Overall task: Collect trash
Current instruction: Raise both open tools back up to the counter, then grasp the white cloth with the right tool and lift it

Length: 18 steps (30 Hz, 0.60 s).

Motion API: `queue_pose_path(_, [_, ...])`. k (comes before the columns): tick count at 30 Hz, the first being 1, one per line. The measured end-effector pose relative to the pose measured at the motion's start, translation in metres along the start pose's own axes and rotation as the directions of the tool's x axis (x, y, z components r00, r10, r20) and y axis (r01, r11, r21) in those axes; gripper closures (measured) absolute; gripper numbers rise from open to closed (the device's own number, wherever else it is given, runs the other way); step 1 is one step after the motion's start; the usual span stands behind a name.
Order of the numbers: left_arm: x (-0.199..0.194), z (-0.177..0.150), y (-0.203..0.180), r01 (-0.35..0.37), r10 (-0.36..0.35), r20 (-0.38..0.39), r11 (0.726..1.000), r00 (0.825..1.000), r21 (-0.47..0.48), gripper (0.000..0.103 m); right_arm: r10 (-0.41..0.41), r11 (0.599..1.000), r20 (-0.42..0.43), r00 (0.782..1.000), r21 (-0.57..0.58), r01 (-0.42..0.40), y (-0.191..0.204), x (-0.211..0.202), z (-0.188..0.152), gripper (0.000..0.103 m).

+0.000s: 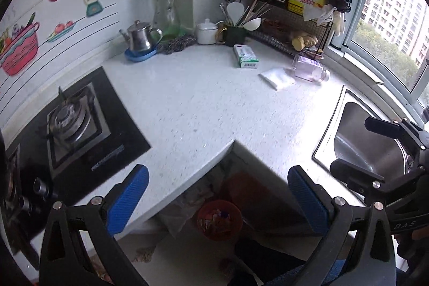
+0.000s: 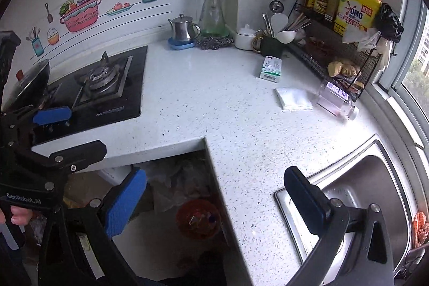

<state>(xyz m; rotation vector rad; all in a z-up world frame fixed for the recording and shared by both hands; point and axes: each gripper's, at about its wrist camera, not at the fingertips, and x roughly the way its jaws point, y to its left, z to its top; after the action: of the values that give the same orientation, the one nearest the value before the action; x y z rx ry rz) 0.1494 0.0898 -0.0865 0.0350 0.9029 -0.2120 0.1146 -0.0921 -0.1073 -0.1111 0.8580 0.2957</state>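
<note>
Three pieces of trash lie near the counter's far right corner: a green-and-white carton (image 1: 245, 56) (image 2: 271, 69), a folded white napkin (image 1: 276, 77) (image 2: 293, 99), and a clear plastic bottle (image 1: 308, 68) (image 2: 335, 99) on its side. A red bin (image 1: 219, 219) (image 2: 198, 219) with scraps inside stands on the floor under the counter's inner corner. My left gripper (image 1: 218, 199) (image 2: 85, 129) hovers open and empty over that corner. To its right, at the sink's near edge, my right gripper (image 2: 214, 201) (image 1: 350, 145) is open and empty too. Both are well short of the trash.
A gas hob (image 1: 72, 125) (image 2: 104, 79) takes up the left, with a wok (image 2: 29, 82) at its edge. A kettle (image 1: 140, 38), glass carafe (image 2: 213, 10), utensil cup (image 1: 236, 34) and wire rack of bottles (image 2: 340, 26) line the back. The steel sink (image 2: 370, 195) lies below the window.
</note>
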Motion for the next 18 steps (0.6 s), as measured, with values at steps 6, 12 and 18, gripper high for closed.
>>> queue_pose_path(6, [0.028,0.034,-0.013,0.018,-0.017,-0.012,0.999,1.000,0.036,0.000,-0.016,1.000,0.006,1.000,0.022,0.015,-0.026,0.009,0.018,0.001])
queue_pose_path(12, [0.065,0.071,-0.021,0.023,-0.022,-0.033,0.998,0.999,0.060,0.000,-0.015,0.998,-0.012,1.000,0.058,0.015,-0.055,0.033,0.040,0.001])
queue_pose_path(18, [0.104,0.107,-0.021,0.036,-0.032,-0.058,0.997,0.998,0.070,0.000,-0.019,0.997,-0.050,0.999,0.078,0.023,-0.087,0.067,0.066,0.001])
